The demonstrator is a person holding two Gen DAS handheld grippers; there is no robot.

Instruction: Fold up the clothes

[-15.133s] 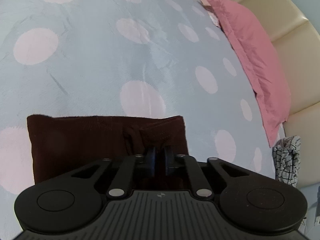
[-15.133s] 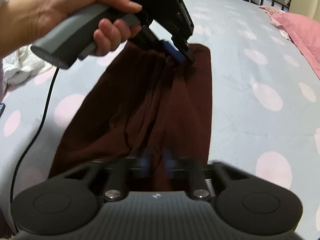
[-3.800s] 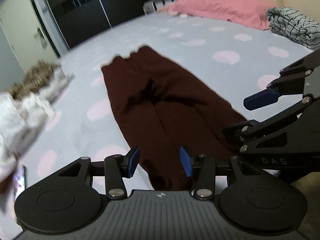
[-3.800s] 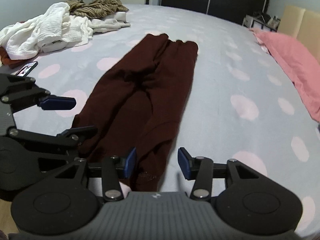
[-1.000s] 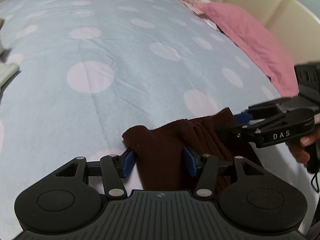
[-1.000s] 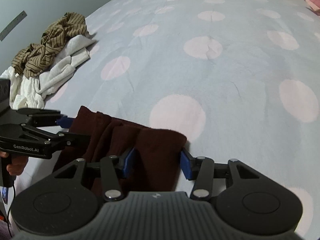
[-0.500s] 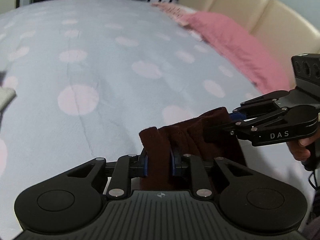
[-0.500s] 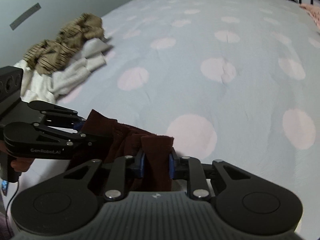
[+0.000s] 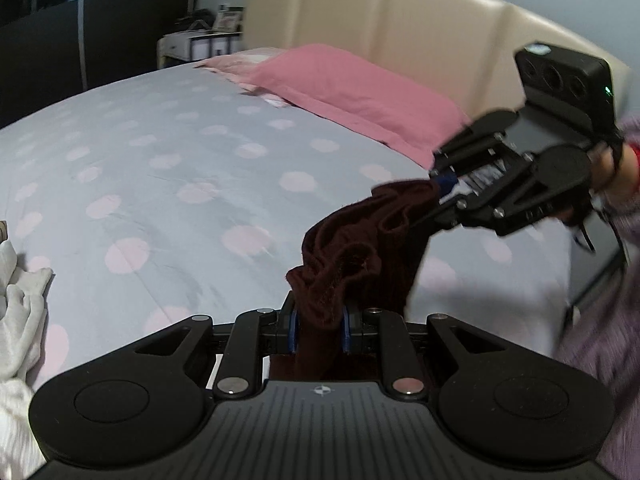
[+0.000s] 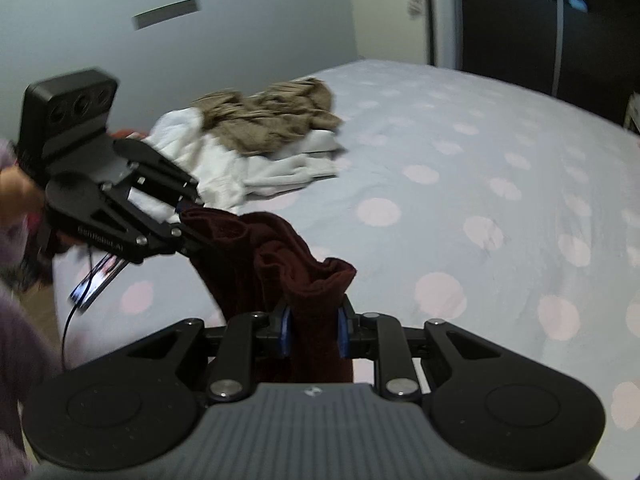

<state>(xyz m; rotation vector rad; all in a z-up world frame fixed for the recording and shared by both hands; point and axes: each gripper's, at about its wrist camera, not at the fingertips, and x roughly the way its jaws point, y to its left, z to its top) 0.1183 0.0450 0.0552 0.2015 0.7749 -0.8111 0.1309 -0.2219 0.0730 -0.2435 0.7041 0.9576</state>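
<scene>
The dark maroon trousers (image 9: 360, 248) hang bunched in the air above the bed, stretched between both grippers. My left gripper (image 9: 319, 330) is shut on one corner of the fabric, its blue pads pressing the cloth. In the right wrist view the same trousers (image 10: 276, 256) rise from my right gripper (image 10: 312, 332), shut on the other corner. Each camera also sees the opposite tool: the right gripper (image 9: 448, 184) at the upper right, the left gripper (image 10: 188, 216) at the left, each held by a hand. The lower part of the trousers is hidden below the grippers.
The bed sheet (image 9: 180, 168) is pale blue with pink dots. A pink pillow (image 9: 352, 88) lies by the beige headboard (image 9: 400, 32). A pile of white and brown clothes (image 10: 260, 140) sits at the bed's far left corner, with more white cloth (image 9: 16, 320) nearby. A phone (image 10: 96, 276) lies near the edge.
Both grippers closed on the trousers' edge, then lifted it well off the bed and rolled. The cloth now hangs between them instead of lying on the sheet.
</scene>
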